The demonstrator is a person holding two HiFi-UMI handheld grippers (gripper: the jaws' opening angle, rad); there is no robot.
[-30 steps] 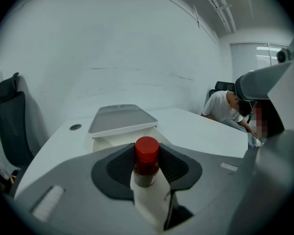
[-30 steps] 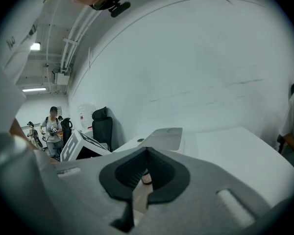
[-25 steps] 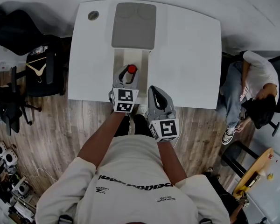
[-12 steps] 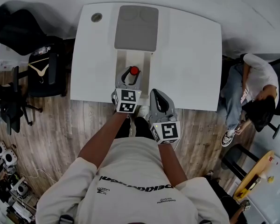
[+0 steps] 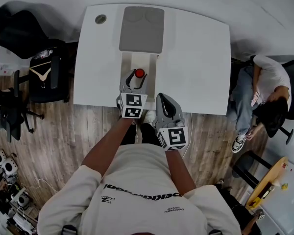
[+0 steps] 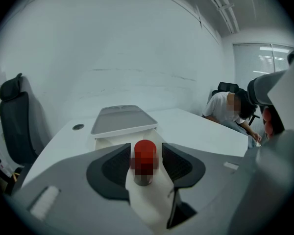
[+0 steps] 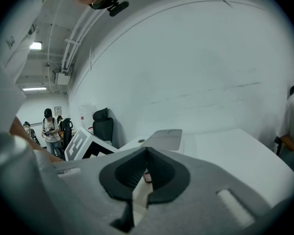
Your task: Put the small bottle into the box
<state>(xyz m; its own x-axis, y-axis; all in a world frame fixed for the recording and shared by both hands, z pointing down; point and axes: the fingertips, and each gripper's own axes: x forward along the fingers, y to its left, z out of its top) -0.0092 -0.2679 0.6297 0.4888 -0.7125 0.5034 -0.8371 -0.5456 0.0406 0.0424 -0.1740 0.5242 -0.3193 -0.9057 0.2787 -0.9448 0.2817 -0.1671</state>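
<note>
The small bottle [image 5: 139, 73] with a red cap stands upright in the open cream box [image 5: 133, 61], whose grey lid [image 5: 141, 29] lies folded back on the white table [image 5: 196, 58]. My left gripper [image 5: 134, 78] reaches into the box with the bottle [image 6: 145, 151] between its jaws. They have just been opening, and a gap shows on each side of the bottle, so the left gripper [image 6: 146, 156] is open. My right gripper [image 5: 162, 98] hovers at the table's front edge beside the left one. Its jaws meet at the tips [image 7: 147, 151], with nothing held.
A person sits on a chair to the right of the table [image 5: 262, 89]. Black office chairs and a hanger stand on the left [image 5: 39, 72]. A round cable hole [image 5: 100, 19] marks the table's far left corner. More people stand far off in the right gripper view [image 7: 51, 126].
The left jaws have spread away from the bottle, which stays standing in the box. Neither hand has shifted noticeably.
</note>
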